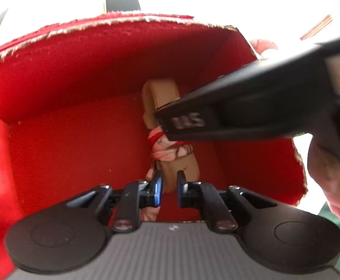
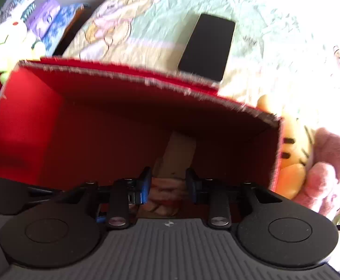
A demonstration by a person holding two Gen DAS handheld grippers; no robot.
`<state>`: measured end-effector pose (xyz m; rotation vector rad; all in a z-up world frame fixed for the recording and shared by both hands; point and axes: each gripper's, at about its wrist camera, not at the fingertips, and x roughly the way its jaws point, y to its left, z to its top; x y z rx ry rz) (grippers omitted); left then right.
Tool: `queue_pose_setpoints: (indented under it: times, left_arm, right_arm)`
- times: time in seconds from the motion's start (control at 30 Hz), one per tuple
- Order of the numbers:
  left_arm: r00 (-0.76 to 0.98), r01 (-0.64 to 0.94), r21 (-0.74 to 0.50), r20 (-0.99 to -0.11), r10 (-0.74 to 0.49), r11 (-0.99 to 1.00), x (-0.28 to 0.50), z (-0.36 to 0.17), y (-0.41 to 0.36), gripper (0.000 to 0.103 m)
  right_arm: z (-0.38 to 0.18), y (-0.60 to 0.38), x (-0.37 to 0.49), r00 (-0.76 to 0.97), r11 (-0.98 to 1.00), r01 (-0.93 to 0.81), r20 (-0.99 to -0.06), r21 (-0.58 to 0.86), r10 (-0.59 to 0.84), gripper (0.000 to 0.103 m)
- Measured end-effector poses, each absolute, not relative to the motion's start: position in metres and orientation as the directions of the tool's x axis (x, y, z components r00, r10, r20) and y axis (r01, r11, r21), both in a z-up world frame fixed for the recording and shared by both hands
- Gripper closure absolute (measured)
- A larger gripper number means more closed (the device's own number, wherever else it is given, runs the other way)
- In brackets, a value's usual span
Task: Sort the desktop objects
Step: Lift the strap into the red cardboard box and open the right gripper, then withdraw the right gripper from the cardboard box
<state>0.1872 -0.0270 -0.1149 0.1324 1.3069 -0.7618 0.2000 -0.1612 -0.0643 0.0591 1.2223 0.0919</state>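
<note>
The left gripper, jaws slightly parted around a tan bundle, and the open right gripper should probably withdraw straight up from the red box

Open floor on the left of the red box; tan bundle and right tool crowding the right.

bundle in box, phone seemingly behind
</note>
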Motion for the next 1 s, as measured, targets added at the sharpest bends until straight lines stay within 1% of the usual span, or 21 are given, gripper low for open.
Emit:
queue_pose_setpoints:
  times: [0.03, 0.07, 0.1, 0.17, 0.3, 0.33, 0.43, 0.5, 0.6, 0.63, 0.7, 0.87, 1.0]
  left_arm:
    - [0.059, 0.577, -0.321, -0.900, -0.431, 0.750, 0.189, -0.114, -0.028, 0.098]
    - [0.061, 0.582, -0.317, -0.901, -0.430, 0.749, 0.192, -0.114, -0.029, 0.098]
    - [0.066, 0.585, -0.310, -0.903, -0.425, 0.749, 0.195, -0.115, -0.032, 0.097]
    - [0.051, 0.583, -0.303, -0.913, -0.405, 0.754, 0.208, -0.121, -0.039, 0.096]
    - [-0.037, 0.570, -0.345, -0.918, -0.396, 0.746, 0.224, -0.138, -0.055, 0.097]
    - [-0.045, 0.579, -0.347, -0.917, -0.396, 0.738, 0.224, -0.137, -0.060, 0.096]
    - [-0.035, 0.627, -0.302, -0.932, -0.361, 0.718, 0.222, -0.136, -0.077, 0.093]
    - [-0.038, 0.652, -0.293, -0.934, -0.356, 0.699, 0.219, -0.135, -0.086, 0.093]
    - [-0.039, 0.671, -0.294, -0.931, -0.363, 0.680, 0.211, -0.133, -0.097, 0.088]
    - [-0.038, 0.677, -0.297, -0.928, -0.370, 0.674, 0.207, -0.132, -0.100, 0.088]
    - [-0.032, 0.682, -0.296, -0.926, -0.377, 0.669, 0.202, -0.130, -0.104, 0.083]
    - [-0.020, 0.659, -0.298, -0.925, -0.380, 0.691, 0.197, -0.125, -0.101, 0.083]
    - [0.082, 0.651, -0.215, -0.933, -0.349, 0.728, 0.180, -0.109, -0.091, 0.083]
  right_arm:
    - [-0.054, -0.166, 0.196, 0.382, 0.994, -0.022, -0.918, 0.106, 0.106, 0.063]
    - [-0.044, -0.171, 0.191, 0.429, 0.993, -0.008, -0.897, 0.116, 0.108, 0.058]
    - [-0.036, -0.176, 0.187, 0.465, 0.992, -0.001, -0.879, 0.125, 0.111, 0.058]
    - [-0.022, -0.189, 0.177, 0.522, 0.987, 0.034, -0.845, 0.155, 0.115, 0.058]
    - [-0.008, -0.214, 0.158, 0.577, 0.965, 0.088, -0.802, 0.247, 0.153, 0.061]
    - [-0.005, -0.220, 0.153, 0.588, 0.960, 0.101, -0.794, 0.262, 0.155, 0.061]
    - [-0.003, -0.234, 0.144, 0.615, 0.944, 0.118, -0.769, 0.308, 0.174, 0.063]
    - [-0.002, -0.240, 0.139, 0.625, 0.937, 0.132, -0.761, 0.323, 0.174, 0.063]
    - [-0.004, -0.241, 0.141, 0.632, 0.926, 0.148, -0.753, 0.349, 0.183, 0.065]
    - [-0.006, -0.242, 0.139, 0.635, 0.922, 0.148, -0.749, 0.357, 0.188, 0.065]
    - [-0.006, -0.244, 0.135, 0.640, 0.921, 0.152, -0.746, 0.358, 0.184, 0.066]
    - [-0.009, -0.248, 0.127, 0.647, 0.917, 0.184, -0.746, 0.354, 0.158, 0.066]
    - [-0.009, -0.247, 0.115, 0.643, 0.924, 0.170, -0.749, 0.343, 0.159, 0.066]
